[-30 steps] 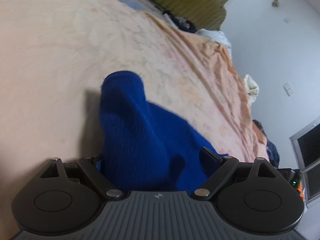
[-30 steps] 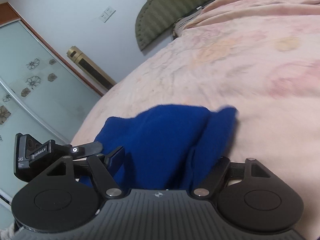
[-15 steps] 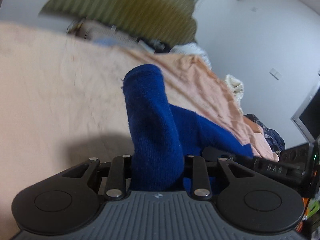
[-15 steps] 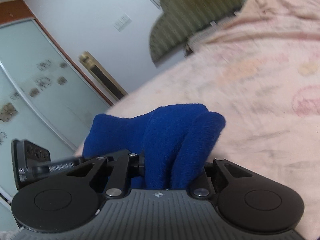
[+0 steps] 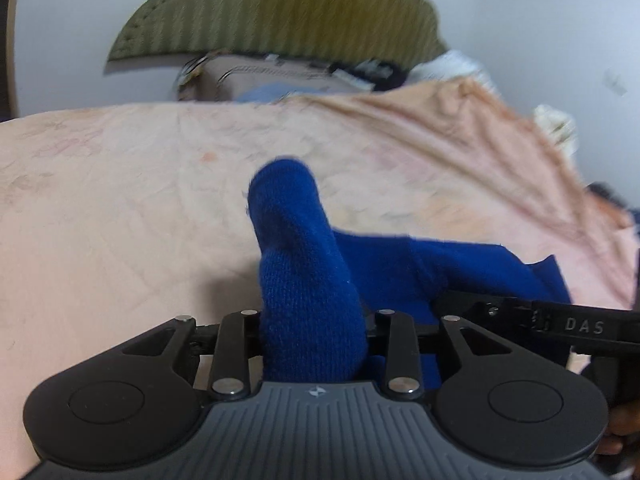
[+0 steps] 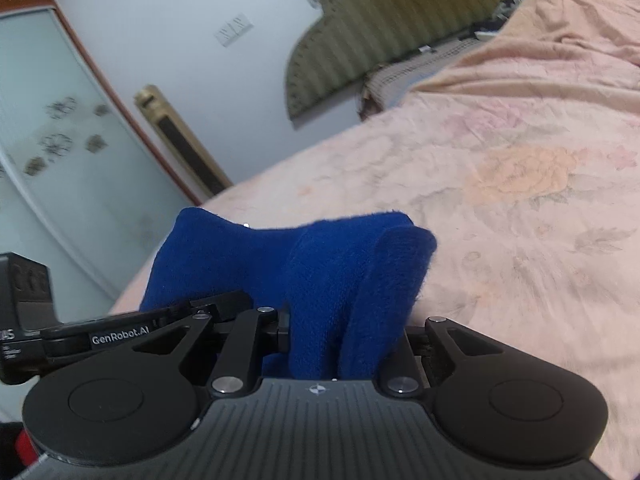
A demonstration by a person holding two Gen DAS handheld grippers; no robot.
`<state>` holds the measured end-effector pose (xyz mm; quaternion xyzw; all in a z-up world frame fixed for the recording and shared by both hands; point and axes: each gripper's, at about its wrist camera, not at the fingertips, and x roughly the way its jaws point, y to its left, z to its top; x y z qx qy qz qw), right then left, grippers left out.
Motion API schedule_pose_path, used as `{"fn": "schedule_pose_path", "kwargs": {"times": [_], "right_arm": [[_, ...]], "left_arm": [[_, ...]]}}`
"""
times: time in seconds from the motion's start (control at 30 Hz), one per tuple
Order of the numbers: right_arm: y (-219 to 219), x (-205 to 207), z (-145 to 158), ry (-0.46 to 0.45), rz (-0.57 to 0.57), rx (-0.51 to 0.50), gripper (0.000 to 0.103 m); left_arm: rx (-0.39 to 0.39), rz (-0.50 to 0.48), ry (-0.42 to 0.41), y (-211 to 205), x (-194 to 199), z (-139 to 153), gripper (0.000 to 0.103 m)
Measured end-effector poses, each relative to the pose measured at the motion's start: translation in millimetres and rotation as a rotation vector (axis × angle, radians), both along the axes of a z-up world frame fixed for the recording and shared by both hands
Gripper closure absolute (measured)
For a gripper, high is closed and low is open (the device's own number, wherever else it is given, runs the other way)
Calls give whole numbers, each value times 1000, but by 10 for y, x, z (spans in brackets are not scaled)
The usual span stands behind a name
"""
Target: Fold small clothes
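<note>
A blue knit garment (image 5: pixel 304 272) lies bunched on the peach bed sheet (image 5: pixel 120 200). My left gripper (image 5: pixel 314 320) pinches one raised fold of it; its jaws are easing open with the cloth still pressed between the pads. In the right wrist view the same blue garment (image 6: pixel 280 252) stands in a thick fold inside my right gripper (image 6: pixel 344 332), which is shut on it. Each gripper shows in the other's view: the right gripper (image 5: pixel 560 324) close at the right, the left gripper (image 6: pixel 120 336) close at the left. The cloth spans between them, slightly lifted.
The flowered sheet (image 6: pixel 520 200) spreads wide ahead and to the right. An olive striped headboard (image 5: pixel 280 12) stands at the far end with a pillow and dark clothes (image 5: pixel 372 72) below it. A glass wardrobe door (image 6: pixel 48 152) lies beyond the bed's left edge.
Both grippers went from wide open around the blue cloth to closed on it. They then lifted and tilted up, bringing the headboard into the left view.
</note>
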<state>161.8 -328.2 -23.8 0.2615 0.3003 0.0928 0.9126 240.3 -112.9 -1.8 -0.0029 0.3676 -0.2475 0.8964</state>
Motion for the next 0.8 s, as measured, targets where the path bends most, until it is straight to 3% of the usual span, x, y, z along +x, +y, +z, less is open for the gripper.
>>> {"fn": "schedule_pose_path", "kwargs": {"times": [0.07, 0.13, 0.2, 0.3, 0.43, 0.63, 0.7, 0.8], "right_arm": [[-46, 41, -106, 43, -38, 8, 72], [-109, -18, -138, 45, -73, 14, 56], [-146, -136, -110, 33, -102, -21, 47], [-188, -370, -26, 32, -175, -118, 43], [-70, -733, 151, -22, -211, -255, 42], [446, -1176, 236, -104, 13, -409, 44], [585, -1199, 151, -61, 54, -463, 43], [493, -1129, -42, 59, -42, -458, 42]], "left_arm": [[33, 20, 16, -32, 11, -47, 62], [64, 50, -16, -23, -33, -28, 43], [112, 82, -68, -4, -96, 25, 29], [172, 104, -97, 4, -166, 92, 28], [171, 126, -92, 73, -311, 138, 28], [193, 163, -60, 100, -610, 95, 25], [199, 169, -62, 109, -722, 76, 23], [208, 178, -62, 154, -849, 58, 23]]}}
